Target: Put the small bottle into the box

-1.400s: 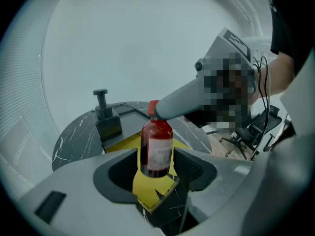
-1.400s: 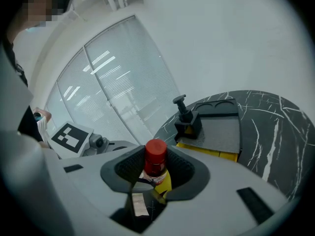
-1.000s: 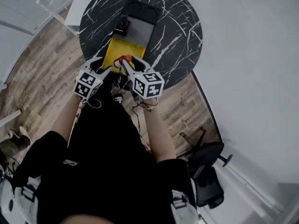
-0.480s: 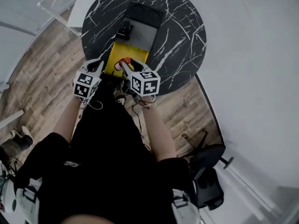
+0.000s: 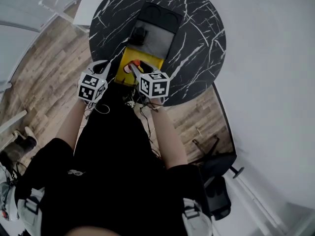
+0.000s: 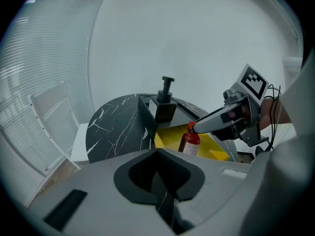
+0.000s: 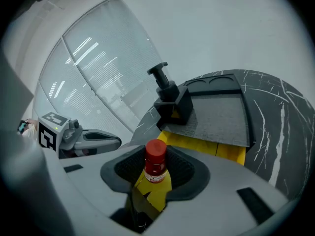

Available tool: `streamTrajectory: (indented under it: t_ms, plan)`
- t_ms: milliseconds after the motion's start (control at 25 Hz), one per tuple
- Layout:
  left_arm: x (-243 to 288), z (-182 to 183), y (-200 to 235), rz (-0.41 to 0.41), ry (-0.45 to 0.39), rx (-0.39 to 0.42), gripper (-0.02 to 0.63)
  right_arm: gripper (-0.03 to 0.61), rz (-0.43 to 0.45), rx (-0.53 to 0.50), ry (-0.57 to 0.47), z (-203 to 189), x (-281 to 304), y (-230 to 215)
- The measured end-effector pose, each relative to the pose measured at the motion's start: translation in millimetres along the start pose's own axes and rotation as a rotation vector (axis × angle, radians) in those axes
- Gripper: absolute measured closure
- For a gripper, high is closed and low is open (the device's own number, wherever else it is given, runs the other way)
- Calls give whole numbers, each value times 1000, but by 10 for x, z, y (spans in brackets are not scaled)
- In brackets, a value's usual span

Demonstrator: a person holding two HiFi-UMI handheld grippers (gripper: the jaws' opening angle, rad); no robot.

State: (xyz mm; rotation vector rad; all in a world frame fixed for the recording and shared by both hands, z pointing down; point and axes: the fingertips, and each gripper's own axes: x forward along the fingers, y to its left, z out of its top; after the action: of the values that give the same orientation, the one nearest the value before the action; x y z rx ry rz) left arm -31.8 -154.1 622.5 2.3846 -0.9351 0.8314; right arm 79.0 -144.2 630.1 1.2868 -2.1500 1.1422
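Note:
The small bottle [image 7: 156, 157], dark with a red cap and a white label, stands upright between the jaws of my right gripper [image 7: 156, 177], which is shut on it. In the left gripper view the bottle [image 6: 190, 140] hangs over the box's yellow inside [image 6: 170, 137], held by the right gripper's fingers [image 6: 211, 123]. The box [image 5: 129, 63] lies on the round black marble table [image 5: 197, 38], with a grey pad [image 7: 221, 117] at its far half. My left gripper [image 6: 160, 178] is shut on nothing, left of the box's near end [image 5: 105, 69].
A black pump bottle [image 6: 166, 104] stands at the box's far left corner. A white wire-frame chair [image 6: 49, 112] and a white side table [image 5: 83, 9] stand left of the table. An office chair [image 5: 216, 181] is behind me at the right.
Both grippers have moved forward and down toward the box, and the bottle has come over its yellow near end. The left gripper's jaws, apart a second ago, are together.

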Motion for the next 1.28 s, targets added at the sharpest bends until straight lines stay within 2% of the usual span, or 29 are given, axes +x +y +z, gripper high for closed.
streamTrajectory:
  t_ms: [400, 640, 960, 1280]
  plan:
    - [175, -33, 151, -20, 51, -15, 614, 456, -20, 42, 4, 98, 225, -60]
    - [330, 7, 155, -51, 65, -7, 614, 456, -57, 138, -31, 124, 261, -144]
    - [539, 95, 242, -97, 76, 1, 614, 454, -97, 213, -40, 119, 318, -189]
    - [773, 216, 255, -170, 105, 43, 614, 456, -135, 214, -26, 63, 443, -188]
